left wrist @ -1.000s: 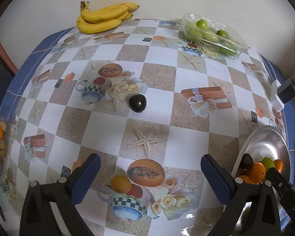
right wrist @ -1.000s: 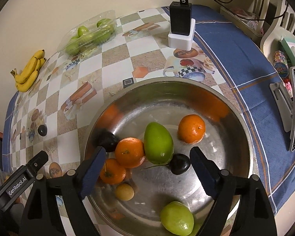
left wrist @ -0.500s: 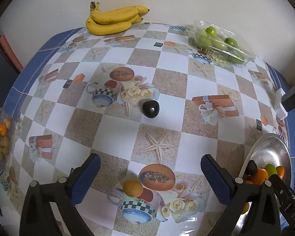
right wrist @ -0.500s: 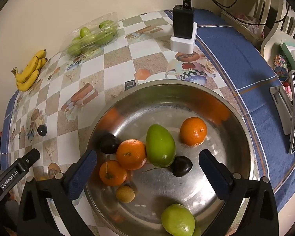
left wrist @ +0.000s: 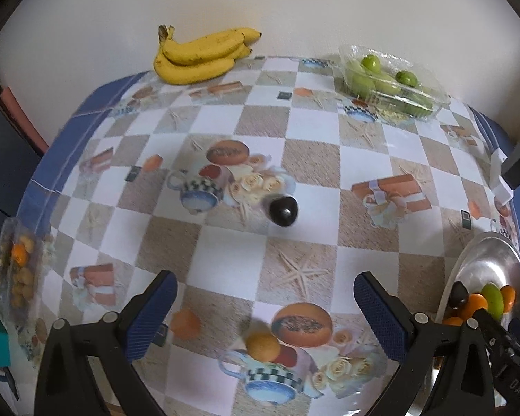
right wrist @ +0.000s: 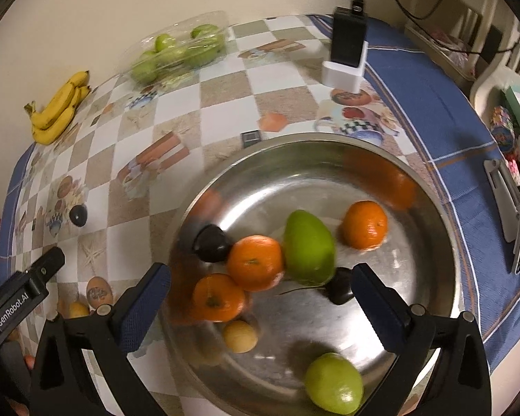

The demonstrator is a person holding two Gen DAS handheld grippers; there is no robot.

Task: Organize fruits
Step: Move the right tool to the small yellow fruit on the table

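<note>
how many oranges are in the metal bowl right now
3. One orange sits alone toward the far right of the bowl; a second rests against the big green fruit; a third lies just below it. The orange patches on the bowl's wall are reflections.

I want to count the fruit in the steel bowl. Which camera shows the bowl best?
The right wrist view: the steel bowl fills the frame from above, fruit visible inside. The left wrist view catches only a sliver of it at the right edge.

Both wrist cameras look steeply down; both views share the bowl (right wrist: 443,242) and bananas (left wrist: 201,57).
</note>
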